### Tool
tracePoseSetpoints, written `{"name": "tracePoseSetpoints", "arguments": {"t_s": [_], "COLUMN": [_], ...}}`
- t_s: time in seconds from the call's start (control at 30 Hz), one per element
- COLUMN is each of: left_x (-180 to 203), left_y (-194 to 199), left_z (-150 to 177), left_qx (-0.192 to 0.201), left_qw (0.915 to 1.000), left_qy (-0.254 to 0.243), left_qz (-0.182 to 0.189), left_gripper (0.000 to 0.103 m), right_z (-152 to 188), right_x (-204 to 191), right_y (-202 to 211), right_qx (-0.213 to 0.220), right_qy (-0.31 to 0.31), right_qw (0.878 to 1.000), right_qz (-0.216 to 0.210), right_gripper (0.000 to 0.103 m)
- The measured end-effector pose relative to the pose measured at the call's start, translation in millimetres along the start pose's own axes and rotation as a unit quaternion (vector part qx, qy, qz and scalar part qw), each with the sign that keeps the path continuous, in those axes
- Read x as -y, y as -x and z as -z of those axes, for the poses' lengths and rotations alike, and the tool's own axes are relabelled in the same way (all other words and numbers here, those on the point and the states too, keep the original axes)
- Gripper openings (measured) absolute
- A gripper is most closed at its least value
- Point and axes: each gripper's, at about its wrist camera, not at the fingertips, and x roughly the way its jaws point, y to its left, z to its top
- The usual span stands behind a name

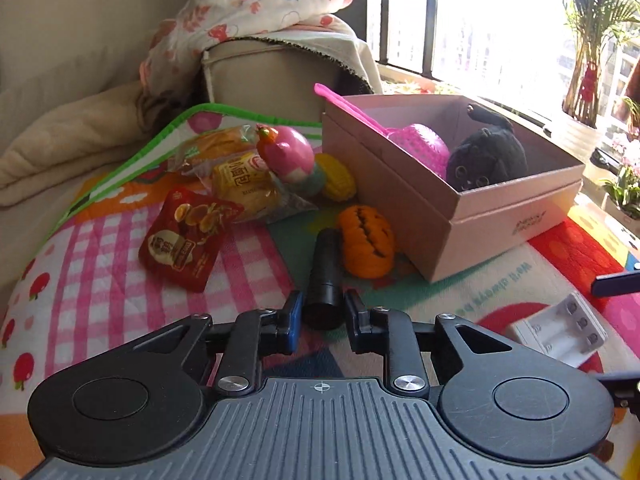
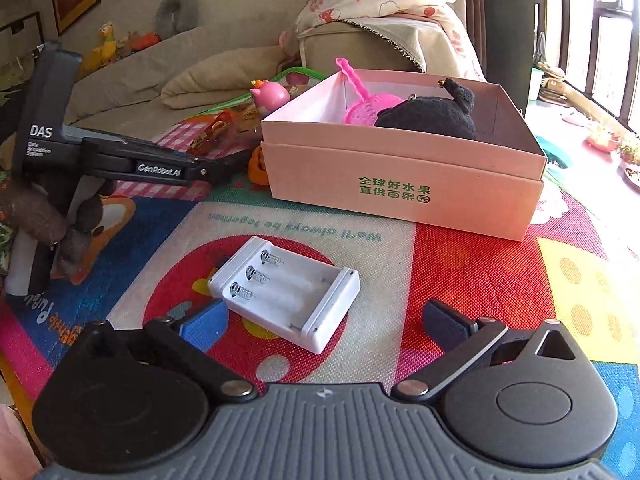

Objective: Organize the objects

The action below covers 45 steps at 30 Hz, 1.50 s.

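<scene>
**Play mat by the window, box half filled**

Sunlit windows are seen at upper right, over a colourful play mat (image 2: pixel 472 264). The left claw (image 1: pixel 320 320) is pinched on one black cylinder (image 1: pixel 326 276). The right claw (image 2: pixel 324 324) is spread wide around one white battery holder (image 2: pixel 286 290). One pink box (image 2: pixel 400 176), centre frame, holds one black plush (image 2: pixel 432 114) and one pink scoop (image 2: pixel 366 110).

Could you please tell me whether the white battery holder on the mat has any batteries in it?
Empty. The white battery holder lies open side up on the mat; all three slots are bare, springs uncovered.
</scene>
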Motion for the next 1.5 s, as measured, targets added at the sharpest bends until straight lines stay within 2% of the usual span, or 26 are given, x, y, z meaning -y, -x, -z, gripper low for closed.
{"name": "tracePoseSetpoints", "arguments": {"t_s": [0.07, 0.17, 0.23, 0.37, 0.5, 0.57, 0.7, 0.9, 0.97, 1.0, 1.13, 1.27, 1.33, 1.4, 1.47, 1.5], "left_x": [4.9, 8.3, 8.9, 11.7, 21.2, 24.3, 23.1, 23.3, 23.3, 22.2, 21.3, 26.3, 26.9, 25.3, 27.1, 29.0], "left_y": [15.2, 28.6, 32.1, 20.1, 0.2, 0.7, 10.5, 23.3, 24.1, 24.0, 22.4, 24.7, 30.7, 39.8, 50.1, 53.6], "left_z": [14.7, 24.6, 25.6, 13.0, 4.8, 6.6, 17.9, 29.3, 31.0, 31.3, 31.7, 32.8, 30.8, 20.1, -3.7, -15.2], "left_qx": [-0.016, -0.015, -0.003, 0.008, -0.003, 0.001, 0.006, 0.01, 0.015, 0.017, 0.023, 0.028, 0.033, 0.045, 0.066, 0.077], "left_qw": [0.9998, 0.9998, 1.0, 0.9998, 0.9997, 0.9996, 0.9998, 0.9998, 0.9997, 0.9997, 0.9993, 0.9993, 0.9993, 0.9986, 0.9973, 0.9967], "left_qy": [-0.005, -0.004, 0.006, 0.012, -0.001, -0.004, 0.002, 0.012, 0.012, 0.016, 0.026, 0.011, 0.014, 0.026, 0.024, 0.019], "left_qz": [0.009, 0.011, -0.001, -0.014, -0.026, -0.028, -0.016, -0.013, -0.013, -0.012, -0.012, -0.02, -0.011, 0.007, 0.018, 0.019], "left_gripper": [0.026, 0.026, 0.027, 0.027, 0.027, 0.026, 0.026, 0.025, 0.025, 0.026, 0.026, 0.025, 0.025, 0.024, 0.023, 0.012], "right_z": [0.8, 3.3, 6.4, 4.3, 5.0, 2.6, -8.8, -18.0, -17.1, -16.6, -9.4, -6.1, -6.4, -10.9, -16.9, -19.9], "right_x": [0.4, 0.9, 0.2, -3.3, -14.8, -18.1, -22.7, -45.1, -46.1, -46.5, -48.5, -44.7, -39.7, -30.2, -20.1, -15.4], "right_y": [0.8, 1.9, 2.9, 2.7, -0.1, 0.6, -3.5, -21.4, -16.3, -13.9, 1.7, 23.2, 36.0, 48.5, 59.1, 63.7], "right_qx": [0.002, 0.005, 0.008, -0.008, -0.016, -0.018, -0.019, -0.023, -0.016, -0.016, -0.002, 0.018, 0.035, 0.054, 0.073, 0.082], "right_qy": [-0.001, -0.006, -0.006, -0.001, 0.029, 0.013, -0.03, 0.0, 0.013, 0.019, 0.05, 0.066, 0.066, 0.057, 0.044, 0.038], "right_qw": [1.0, 1.0, 1.0, 1.0, 0.999, 0.999, 0.999, 0.998, 0.998, 0.998, 0.996, 0.995, 0.994, 0.993, 0.992, 0.991], "right_qz": [-0.002, -0.002, 0.0, 0.008, 0.03, 0.031, 0.004, 0.059, 0.053, 0.054, 0.071, 0.076, 0.081, 0.085, 0.091, 0.095], "right_gripper": [0.103, 0.103, 0.103, 0.103, 0.103, 0.103, 0.103, 0.101, 0.089, 0.088, 0.088, 0.088, 0.088, 0.088, 0.088, 0.088]}}
